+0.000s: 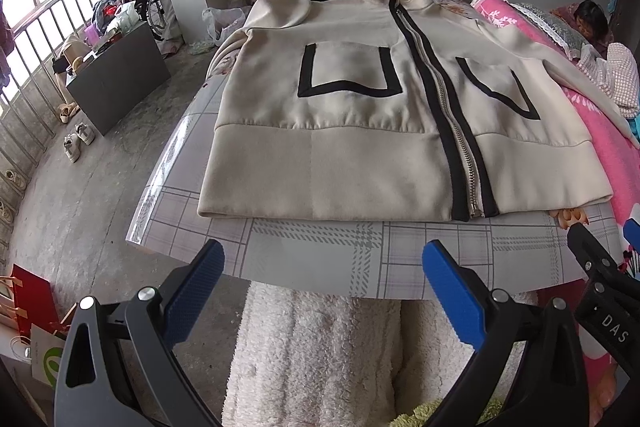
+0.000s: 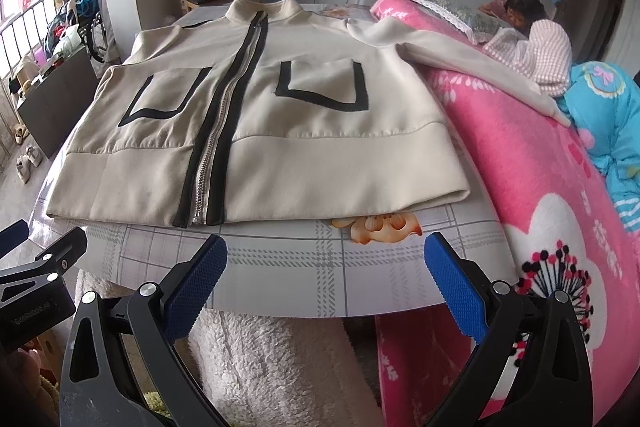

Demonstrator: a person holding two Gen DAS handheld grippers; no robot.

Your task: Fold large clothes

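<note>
Cream fabric with black trim fills the left wrist view: the jacket (image 1: 360, 115) lies flat and zipped on the plaid-covered table (image 1: 320, 259), collar at the far end, hem near, its zipper (image 1: 444, 99) running down right of centre. The left gripper (image 1: 322, 281) hangs just short of the near table edge with its blue pads (image 1: 196, 291) spread wide and nothing between them. The jacket's left sleeve seems to be tucked or hanging off the far-left side, though the fisheye bend makes that hard to confirm. In the right wrist view the right gripper (image 2: 326, 275) is likewise released and empty, near the table edge, with the jacket (image 2: 304, 131) ahead of it. Here the right sleeve (image 2: 472, 67) trails off the table onto the pink blanket (image 2: 540, 187) on the right. That sleeve is the main risk: if it is pulled across in a fold, it may drag on the fleecy blanket and tug the body askew. The tablecloth looks glossy, so a one-sided pull could slide the whole garment toward an edge. A pinch at the hem could also take only the top layer, leaving the back panel behind and bunching the fold, and the stiff zipper may resist a clean crease.
</note>
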